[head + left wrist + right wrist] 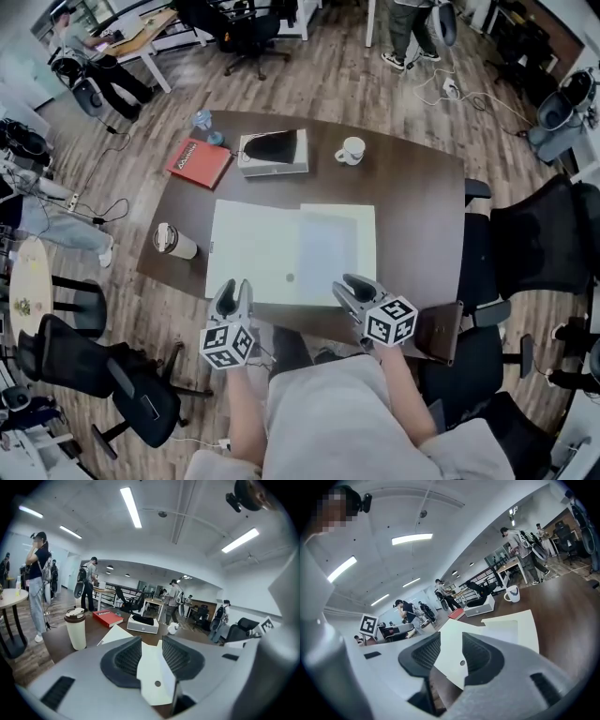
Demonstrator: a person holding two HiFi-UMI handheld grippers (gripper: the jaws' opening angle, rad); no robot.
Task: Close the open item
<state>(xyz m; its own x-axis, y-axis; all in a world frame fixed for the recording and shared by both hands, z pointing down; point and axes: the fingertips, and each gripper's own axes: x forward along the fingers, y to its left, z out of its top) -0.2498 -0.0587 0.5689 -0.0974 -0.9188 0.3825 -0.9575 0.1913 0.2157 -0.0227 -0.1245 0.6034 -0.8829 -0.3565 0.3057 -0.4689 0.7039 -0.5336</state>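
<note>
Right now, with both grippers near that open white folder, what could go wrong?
The folder lies flat on the table, so the open left gripper and right gripper may slip off its thin near edge. A push could slide it toward the box. A swinging flap might bump the cup just beside it.

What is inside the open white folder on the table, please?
The folder holds one pale sheet on its right half; anything under it is covered.

An open-plan office: swivel chairs (539,239), desks (141,37), ceiling strip lights (131,506).
</note>
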